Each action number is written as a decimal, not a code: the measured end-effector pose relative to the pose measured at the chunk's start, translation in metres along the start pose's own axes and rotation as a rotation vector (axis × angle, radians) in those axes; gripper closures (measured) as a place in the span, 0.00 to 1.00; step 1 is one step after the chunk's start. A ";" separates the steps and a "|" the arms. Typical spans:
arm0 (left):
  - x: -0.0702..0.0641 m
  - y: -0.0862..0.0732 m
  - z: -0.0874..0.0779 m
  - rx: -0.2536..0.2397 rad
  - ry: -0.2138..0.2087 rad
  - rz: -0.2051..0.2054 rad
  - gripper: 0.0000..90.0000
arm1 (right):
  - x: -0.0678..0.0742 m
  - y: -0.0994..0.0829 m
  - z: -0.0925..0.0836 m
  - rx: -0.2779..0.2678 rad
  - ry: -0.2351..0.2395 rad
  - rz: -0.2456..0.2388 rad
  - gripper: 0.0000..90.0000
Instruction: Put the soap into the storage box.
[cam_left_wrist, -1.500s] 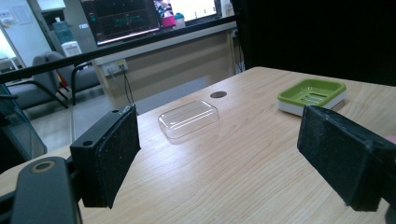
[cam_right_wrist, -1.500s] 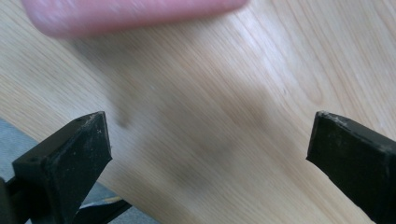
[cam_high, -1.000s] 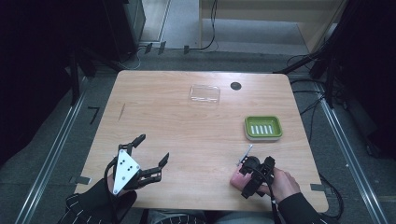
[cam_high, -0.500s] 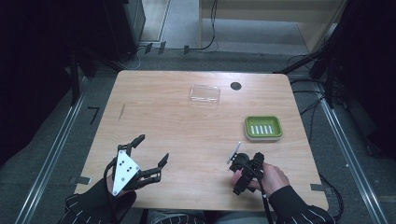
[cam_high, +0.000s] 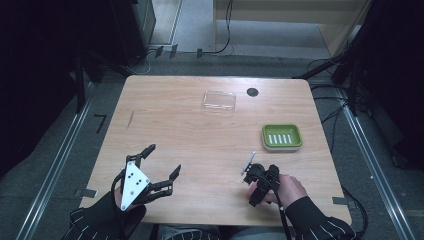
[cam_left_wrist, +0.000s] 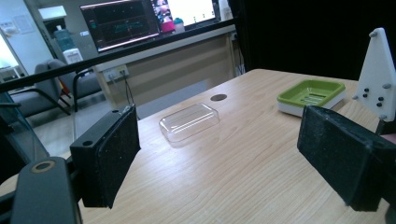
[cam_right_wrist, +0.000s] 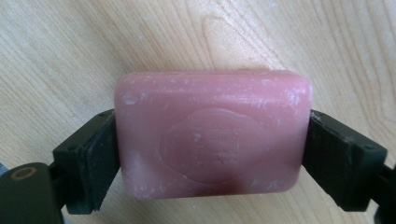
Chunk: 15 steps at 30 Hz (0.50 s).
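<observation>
A pale wooden desk (cam_high: 170, 125) stands on grey floor. A clear lid (cam_high: 219, 100) lies near its far edge, a green soap dish (cam_high: 282, 136) toward the right edge. Near the front edge, the right tongs (cam_right_wrist: 212, 154) have just closed on a pink soap bar (cam_right_wrist: 210, 133), gripping its short ends. The left tongs (cam_high: 159, 164) gape empty.

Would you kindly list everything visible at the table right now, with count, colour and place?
soap bar: one, pink, between the right gripper's fingers on the table's near right
soap dish: one, green, right side of the table
clear lid: one, transparent, far middle of the table
table: one, light wood
right gripper: one, black, fingers have just closed onto the soap bar
left gripper: one, black with grey plate, open, near left, holding nothing
</observation>
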<state>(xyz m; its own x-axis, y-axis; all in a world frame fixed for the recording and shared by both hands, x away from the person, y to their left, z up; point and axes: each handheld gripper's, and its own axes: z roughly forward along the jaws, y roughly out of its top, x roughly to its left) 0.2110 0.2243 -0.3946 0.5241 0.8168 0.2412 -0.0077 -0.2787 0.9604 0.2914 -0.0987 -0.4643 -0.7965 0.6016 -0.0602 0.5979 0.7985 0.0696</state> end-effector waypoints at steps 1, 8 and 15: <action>0.000 0.000 0.000 0.000 0.000 0.000 0.15 | 0.000 0.000 0.000 -0.001 0.001 0.000 0.14; 0.000 0.000 0.000 -0.002 -0.003 0.003 0.15 | 0.000 -0.001 0.000 -0.004 0.003 -0.007 0.15; -0.001 0.000 0.000 -0.003 -0.005 0.006 0.15 | 0.000 -0.001 0.000 -0.002 -0.001 -0.007 0.15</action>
<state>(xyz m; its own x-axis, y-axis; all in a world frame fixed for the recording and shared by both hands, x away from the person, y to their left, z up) 0.2106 0.2237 -0.3948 0.5283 0.8126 0.2460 -0.0134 -0.2818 0.9594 0.2908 -0.0990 -0.4648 -0.8008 0.5958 -0.0616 0.5919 0.8029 0.0709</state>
